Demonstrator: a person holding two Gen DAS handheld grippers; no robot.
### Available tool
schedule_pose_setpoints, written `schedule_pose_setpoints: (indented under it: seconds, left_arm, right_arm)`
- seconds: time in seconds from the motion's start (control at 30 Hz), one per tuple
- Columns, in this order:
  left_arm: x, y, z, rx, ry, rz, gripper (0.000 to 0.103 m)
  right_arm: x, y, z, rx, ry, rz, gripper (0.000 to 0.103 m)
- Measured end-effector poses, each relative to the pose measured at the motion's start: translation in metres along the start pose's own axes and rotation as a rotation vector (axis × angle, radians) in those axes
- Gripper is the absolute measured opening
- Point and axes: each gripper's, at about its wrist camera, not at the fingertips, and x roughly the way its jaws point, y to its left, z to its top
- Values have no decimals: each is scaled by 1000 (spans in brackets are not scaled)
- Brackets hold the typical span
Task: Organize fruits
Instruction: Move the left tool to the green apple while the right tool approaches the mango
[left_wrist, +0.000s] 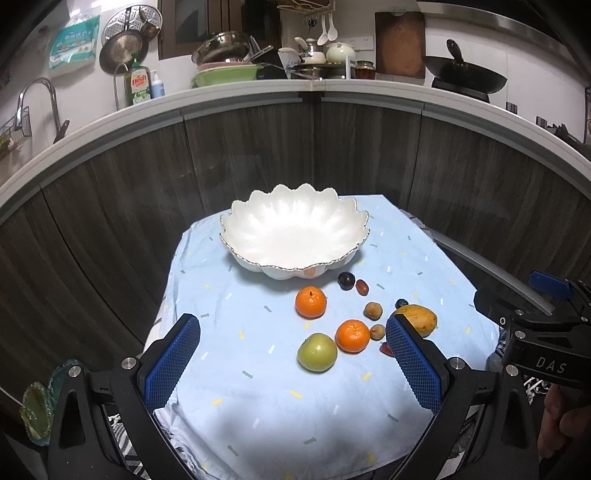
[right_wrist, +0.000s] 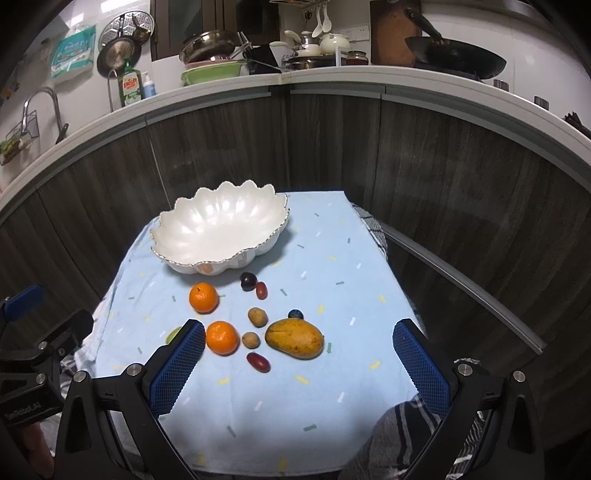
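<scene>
Above the near edge of the blue cloth (left_wrist: 258, 369) we hold both tools low: our left gripper (left_wrist: 291, 363) has its jaws spread wide with nothing between them, and our right gripper (right_wrist: 299, 363) is spread just as wide and equally unladen. From the left wrist view, the green apple (left_wrist: 317, 352) lies just ahead at 12 o'clock, touching an orange (left_wrist: 352, 335) at its 1 o'clock. A second orange (left_wrist: 311, 302) sits farther on, near the white scalloped bowl (left_wrist: 255, 206), which stands at the cloth's far side. From the right wrist view, the mango (right_wrist: 294, 338) lies at 12 o'clock, with a red date (right_wrist: 258, 362) at its 8 o'clock and two small brown fruits (right_wrist: 257, 316) at its 10 o'clock. A dark plum (right_wrist: 248, 281) and another red date (right_wrist: 261, 290) rest just before the bowl.
</scene>
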Motion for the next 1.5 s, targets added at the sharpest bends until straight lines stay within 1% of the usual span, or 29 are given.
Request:
schedule_pose_setpoints:
  seconds: [0.2, 0.37, 0.5, 0.67, 0.8, 1.03, 1.1, 1.43, 1.5]
  left_arm:
    - [23, 0, -6, -1, 35, -9, 102]
    - [39, -5, -13, 25, 59, -25, 102]
    - [53, -9, -18, 46, 75, -37, 102]
    - [72, -12, -25, 52, 105, -51, 101]
    - [89, -13, -30, 61, 127, -52, 98]
    - [116, -14, -38, 64, 152, -53, 98]
    - [122, -14, -40, 65, 161, -53, 96]
    - [137, -21, -52, 90, 177, -66, 95]
    - [140, -20, -53, 88, 183, -72, 93]
  right_arm:
    - [18, 1, -4, -17, 23, -6, 103]
    - [32, 1, -6, -29, 44, -17, 103]
    - [44, 1, -7, -42, 44, -30, 103]
    - [63, 2, -6, -54, 53, -40, 103]
    - [80, 2, -8, -67, 64, -52, 103]
    - [108, 0, -13, -76, 96, -62, 103]
    - [113, 0, -14, -76, 105, -61, 102]
    - [132, -2, -23, -70, 145, -47, 102]
    - [135, -2, -24, -73, 152, -44, 102]
